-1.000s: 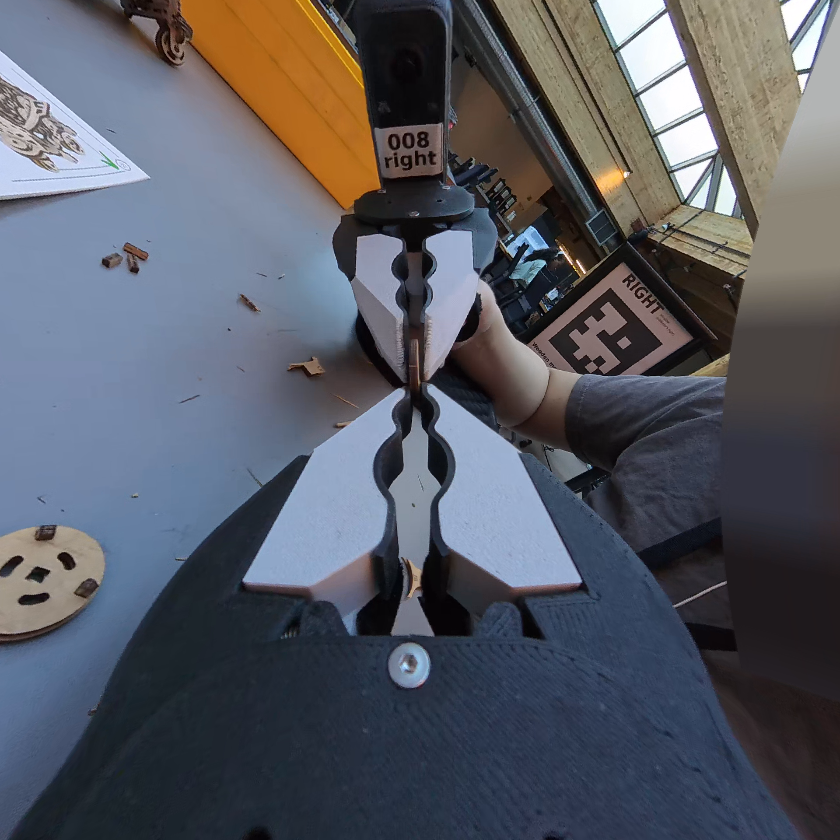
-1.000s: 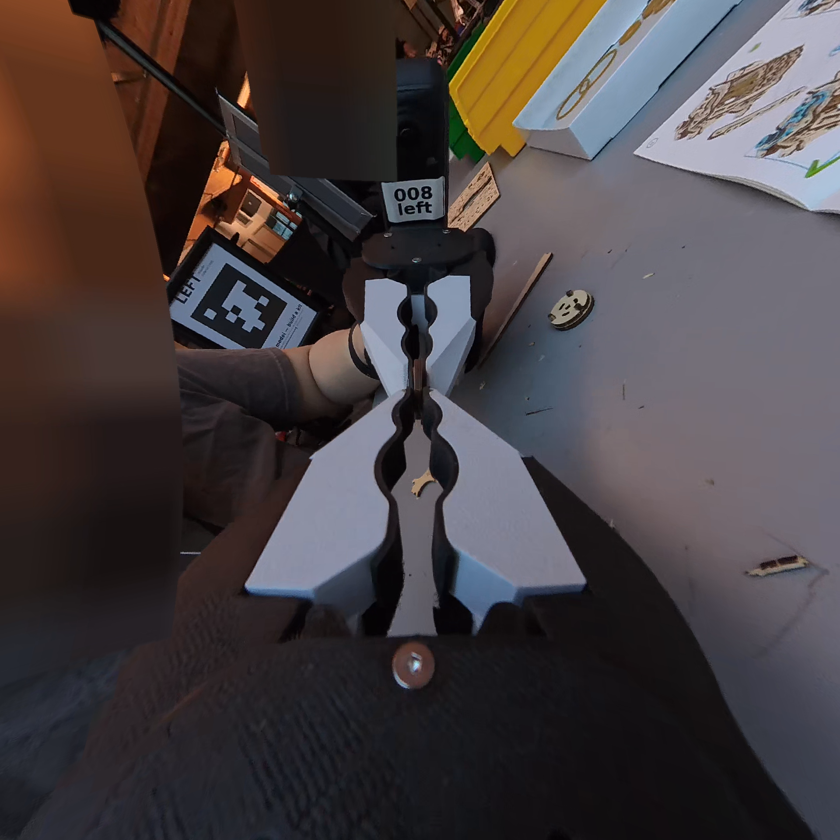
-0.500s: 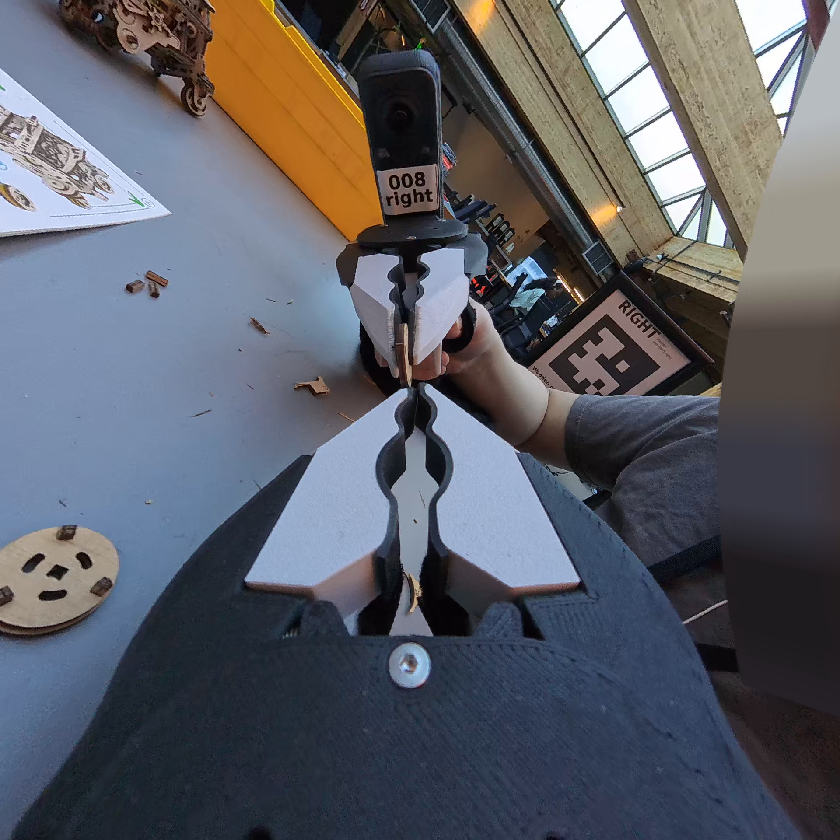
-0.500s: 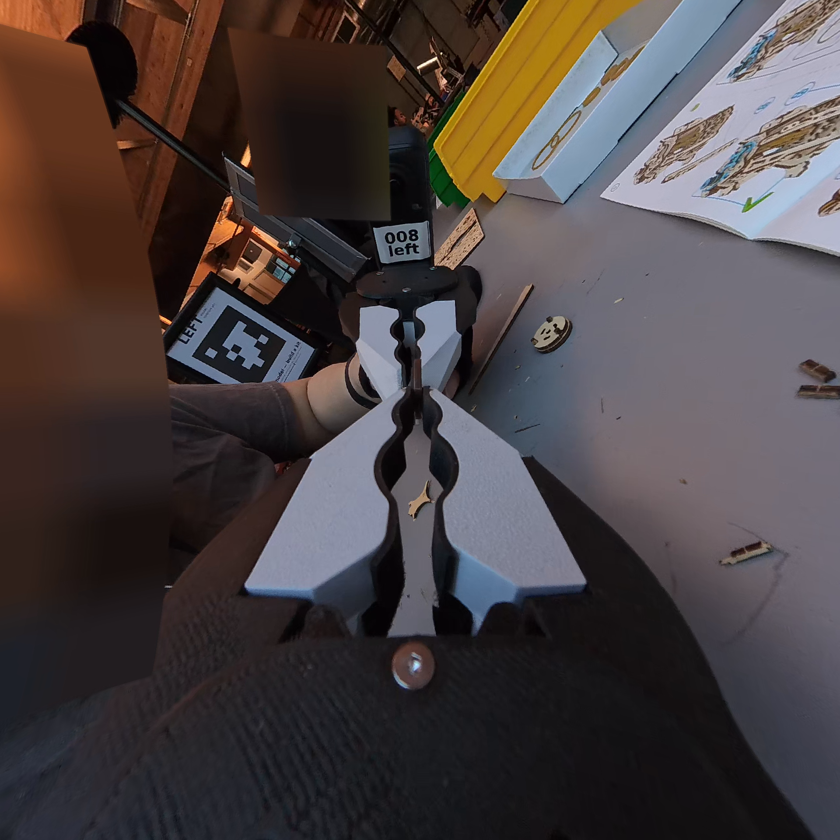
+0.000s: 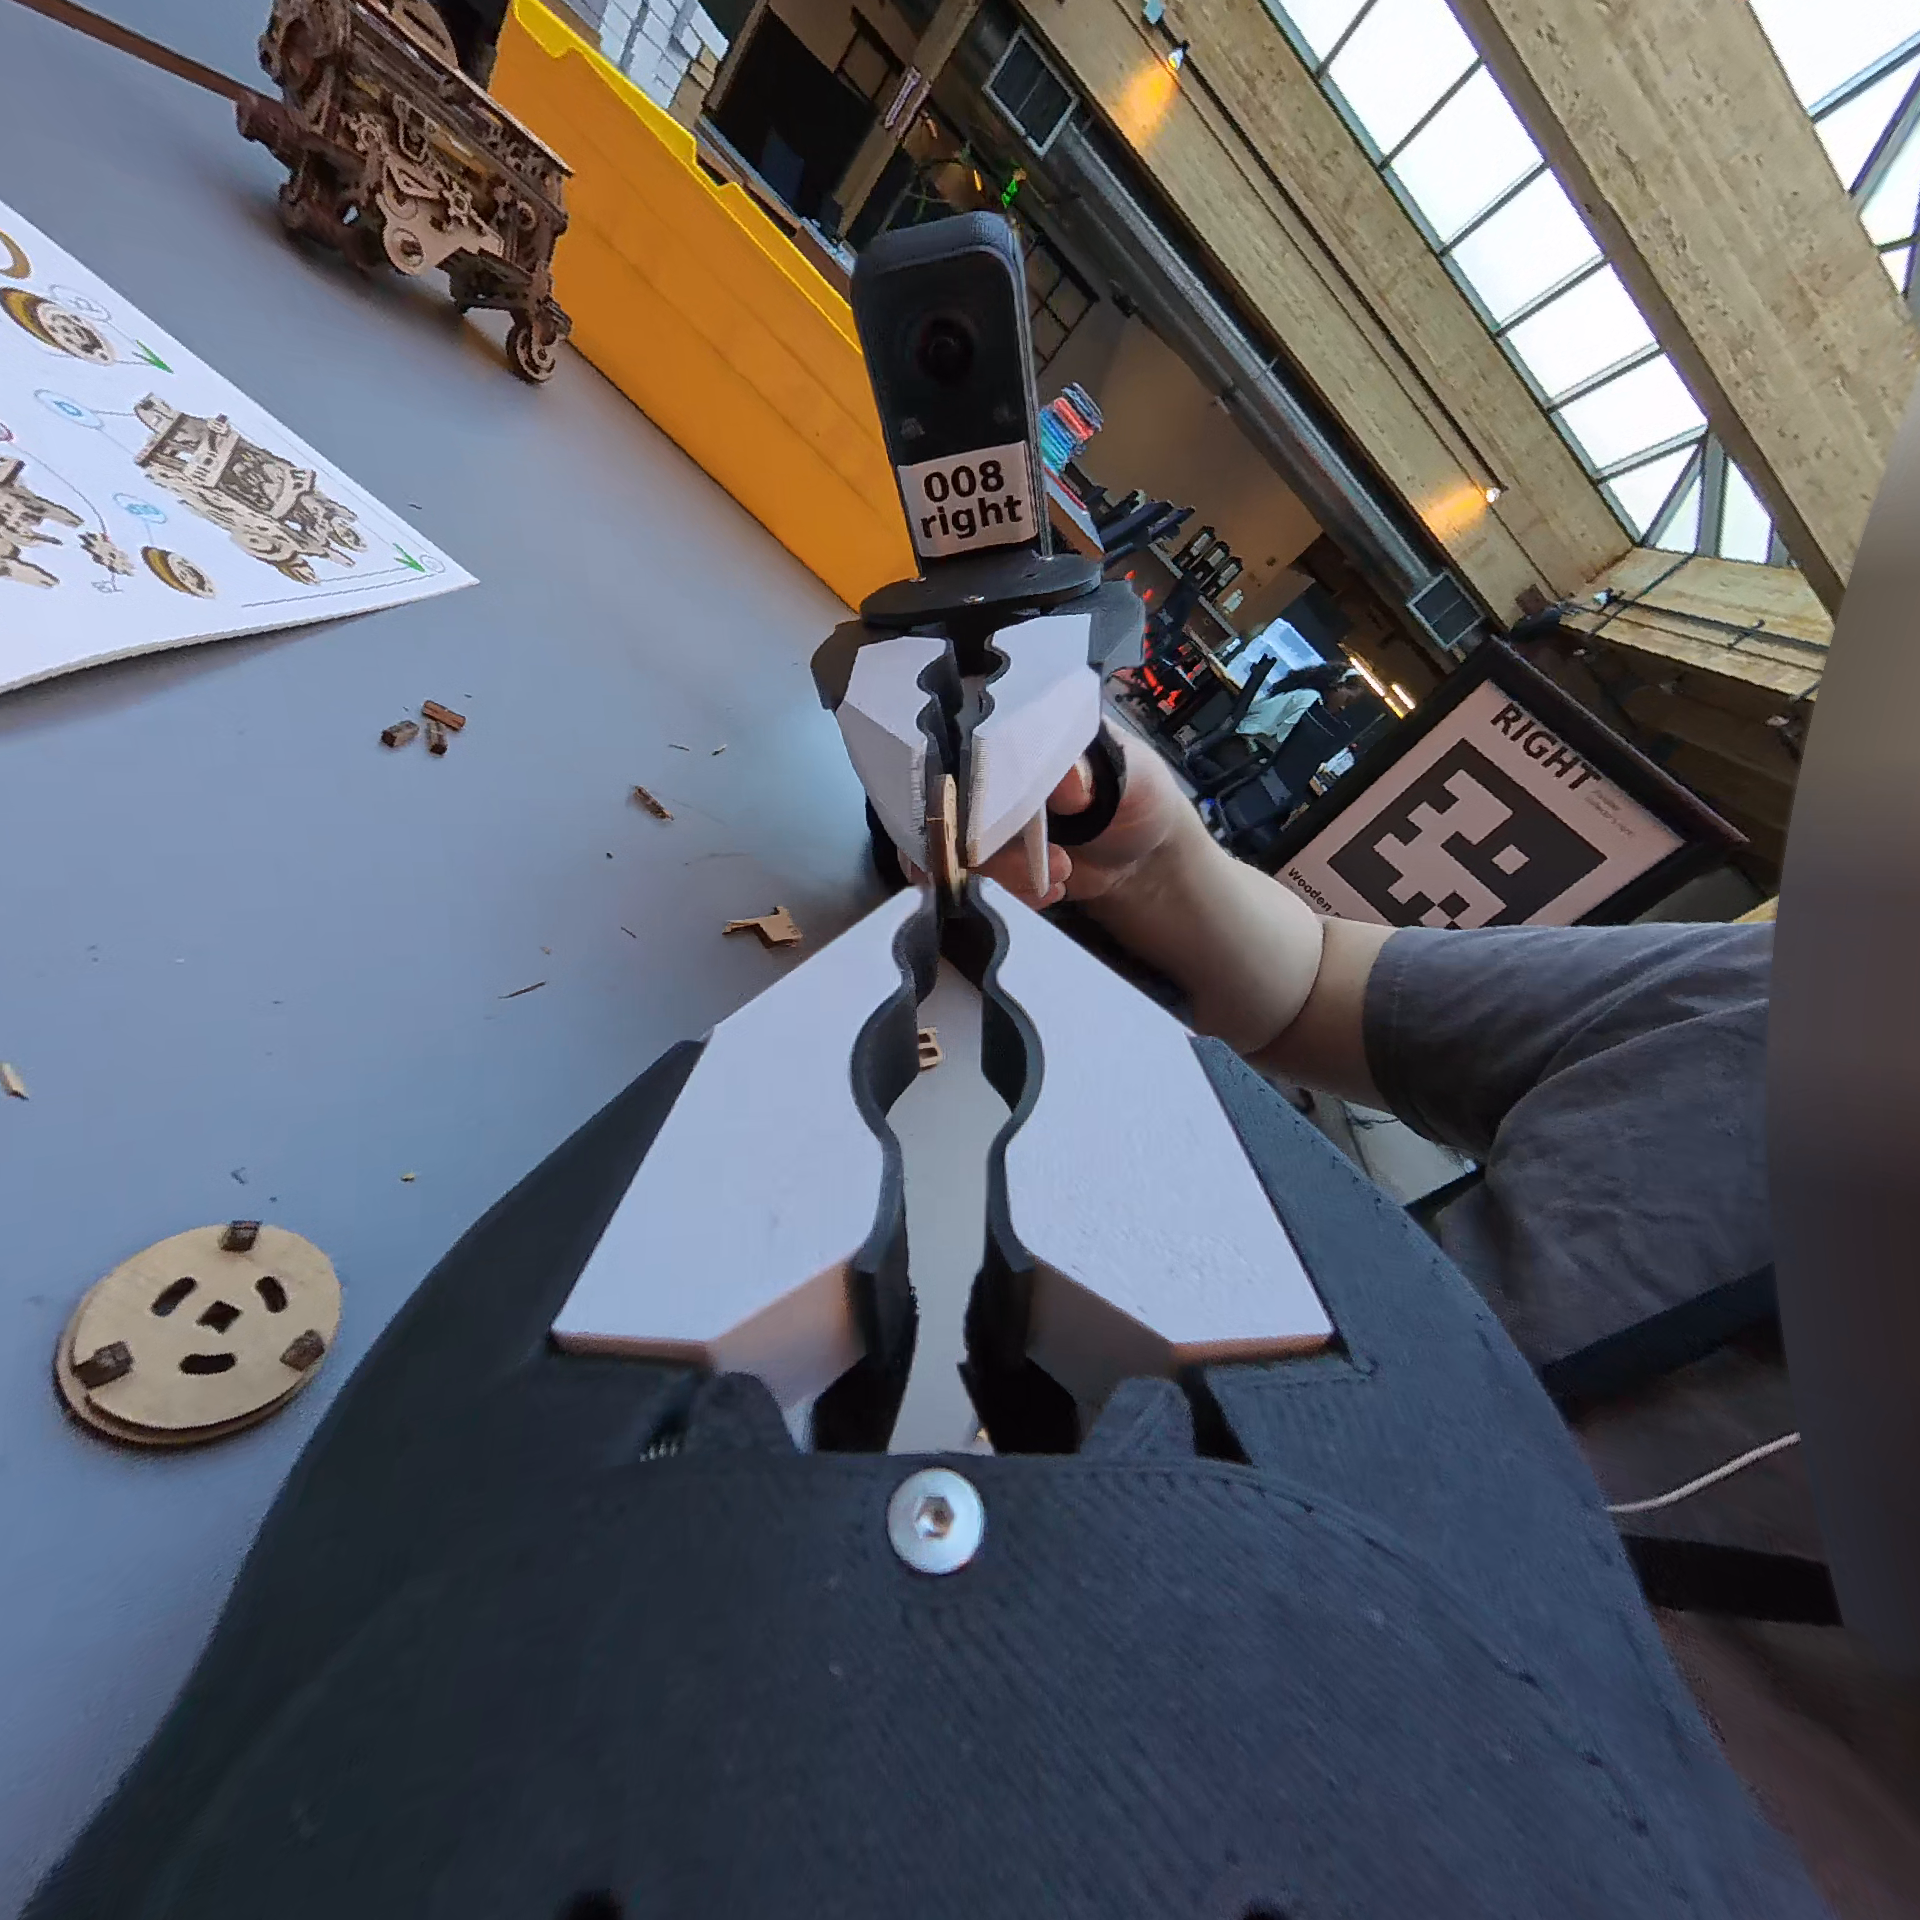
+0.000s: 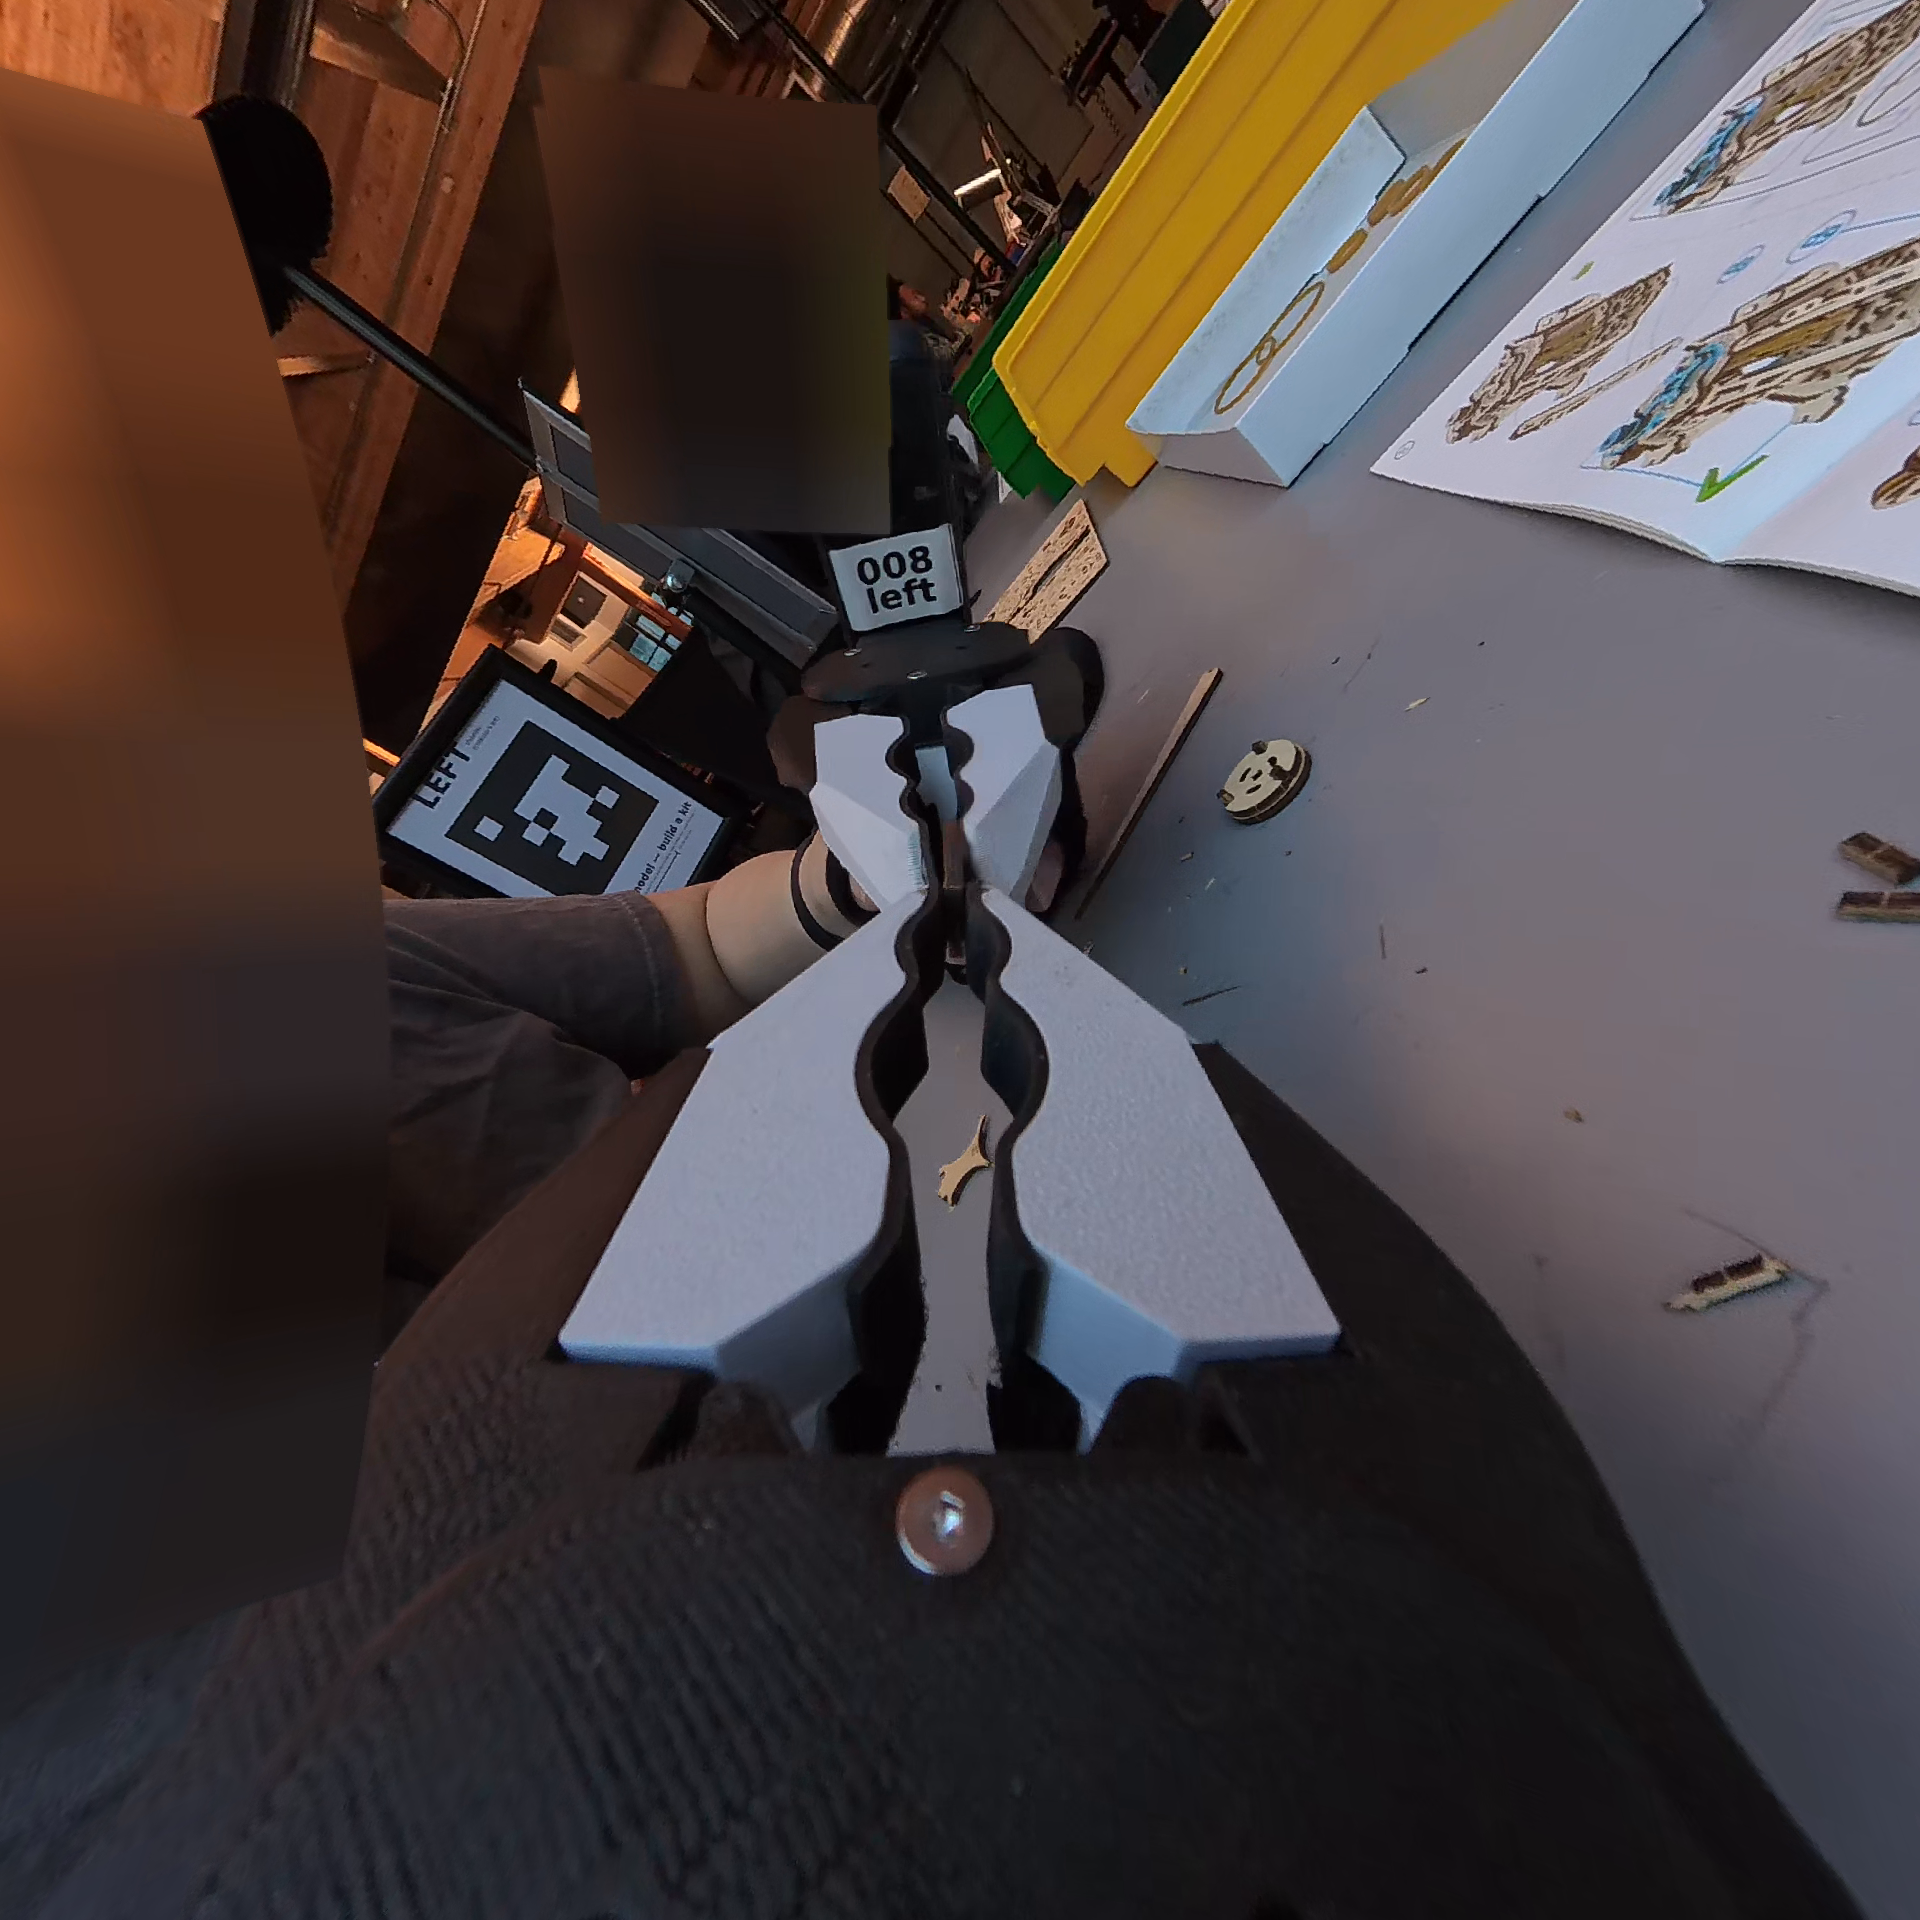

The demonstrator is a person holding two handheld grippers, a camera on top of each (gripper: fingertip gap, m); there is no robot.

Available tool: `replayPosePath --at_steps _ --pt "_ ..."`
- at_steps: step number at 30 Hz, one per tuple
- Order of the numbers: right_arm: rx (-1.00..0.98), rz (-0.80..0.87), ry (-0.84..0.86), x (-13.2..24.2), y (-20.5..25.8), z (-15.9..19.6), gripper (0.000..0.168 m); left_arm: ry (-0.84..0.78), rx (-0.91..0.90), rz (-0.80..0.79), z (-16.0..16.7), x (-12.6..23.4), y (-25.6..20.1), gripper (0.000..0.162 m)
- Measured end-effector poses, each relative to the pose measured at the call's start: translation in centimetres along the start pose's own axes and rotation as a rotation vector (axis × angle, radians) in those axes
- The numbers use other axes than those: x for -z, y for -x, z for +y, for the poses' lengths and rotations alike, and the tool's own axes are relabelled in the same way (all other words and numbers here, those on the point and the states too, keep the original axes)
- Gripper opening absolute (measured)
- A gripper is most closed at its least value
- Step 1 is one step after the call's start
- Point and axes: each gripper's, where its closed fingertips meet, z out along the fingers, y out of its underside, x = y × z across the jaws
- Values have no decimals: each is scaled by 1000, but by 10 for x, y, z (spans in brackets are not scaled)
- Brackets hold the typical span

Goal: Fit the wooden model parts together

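My two grippers meet tip to tip above the grey table [image 5: 260, 987]. In the left wrist view, my left gripper [image 5: 951, 909] is shut on a thin wooden part whose edge barely shows at the tips. Facing it, my right gripper [image 5: 940, 868] is shut on a flat light wooden part [image 5: 943, 826], seen edge-on. In the right wrist view, my right gripper [image 6: 951, 920] is shut, and the left gripper [image 6: 945, 883] holds a dark thin part [image 6: 951, 847] against it. I cannot tell how the two parts join.
A wooden disc [image 5: 197, 1335] with pegs lies at the near left. Instruction sheets [image 5: 156, 520], an assembled wooden model [image 5: 416, 177] and yellow bins [image 5: 707, 343] lie beyond. Scraps [image 5: 769, 925] litter the table. A white box [image 6: 1351, 301] and a wooden strip [image 6: 1148, 790] also lie there. Left tips and right tips are each some 12 cm from the wooden disc [image 5: 197, 1335]. It is also in sight in the right wrist view [image 6: 1258, 774].
Both grippers have stayed shut and tip to tip. They have shifted and tilted together, so more of the far table, the model and the sheets now shows.
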Motion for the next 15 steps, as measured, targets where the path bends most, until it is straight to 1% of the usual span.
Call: replayPosePath --at_steps 2,6,7,8,12,15 --pt "0 -2 -2 0 0 0 1 1 -19 -9 0 0 0 2" --pt "7 3 -22 2 0 -3 1 17 8 10 2 -1 0 5" --pt "10 4 -27 2 1 -4 1 18 9 9 2 -2 0 5" --pt "11 3 -26 2 1 -4 1 15 3 8 2 -1 -1 1" --pt "18 -8 -36 2 2 -5 1 4 2 14 0 -1 -2 0" --pt "19 -17 -33 2 4 -5 1 -4 35 46 0 -1 -4 0"
